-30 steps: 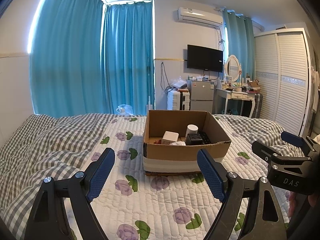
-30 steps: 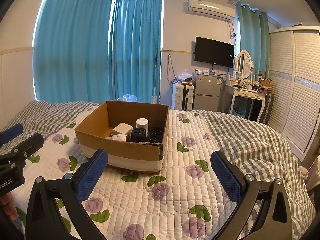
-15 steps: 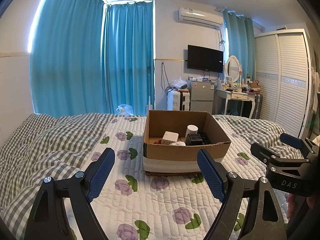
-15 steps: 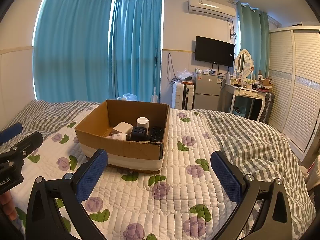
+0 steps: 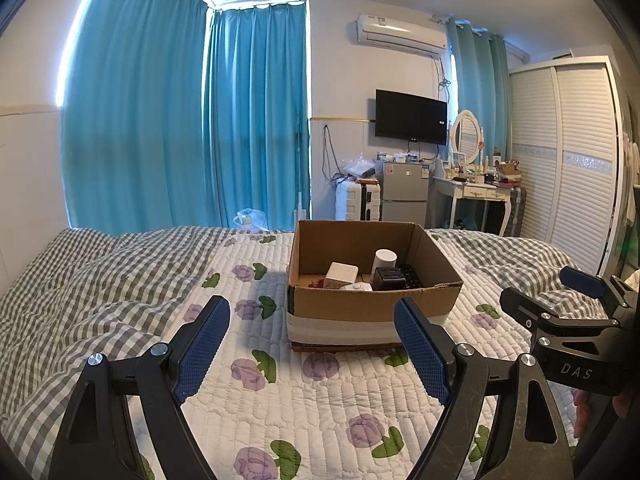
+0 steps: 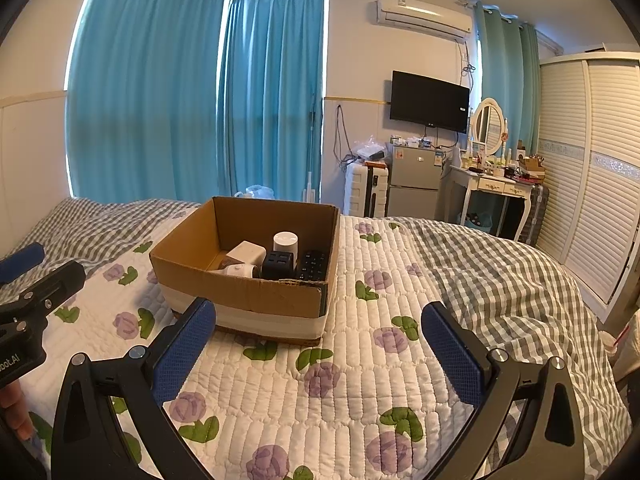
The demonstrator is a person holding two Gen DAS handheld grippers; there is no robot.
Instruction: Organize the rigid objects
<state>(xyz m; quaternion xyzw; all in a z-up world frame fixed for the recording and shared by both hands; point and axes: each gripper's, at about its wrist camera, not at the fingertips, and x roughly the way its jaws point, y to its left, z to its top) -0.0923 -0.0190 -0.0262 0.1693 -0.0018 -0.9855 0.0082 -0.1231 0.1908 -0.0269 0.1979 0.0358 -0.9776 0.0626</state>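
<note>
I have both grippers up over the bed, nothing in either. Left gripper (image 5: 312, 344): jaws spread wide, blue pads empty, hovering above the floral quilt (image 5: 280, 400). Right gripper (image 6: 320, 344): same, jaws wide apart and empty; I also see it from the left wrist view at about 3 o'clock.

Cardboard box (image 5: 372, 308) sits on the quilt, at 12 o'clock from my left gripper and roughly 11 o'clock from my right one, well clear of all the fingers. Open top, pale band around its lower part.

Inside the box, toward its right and near part: a white cube (image 6: 246, 254), a white cylinder (image 6: 286, 242) standing upright behind it, a black cube (image 6: 278, 264) just beside the cylinder, a black remote (image 6: 314, 266) lying against the right wall, and a small white round item (image 6: 236, 271) near the front wall, partly hidden by it. Something reddish shows left of the white cube in the left view; can't tell what.

Grey checked blanket (image 6: 500, 272) covers the bed at 2 o'clock from the right gripper.
</note>
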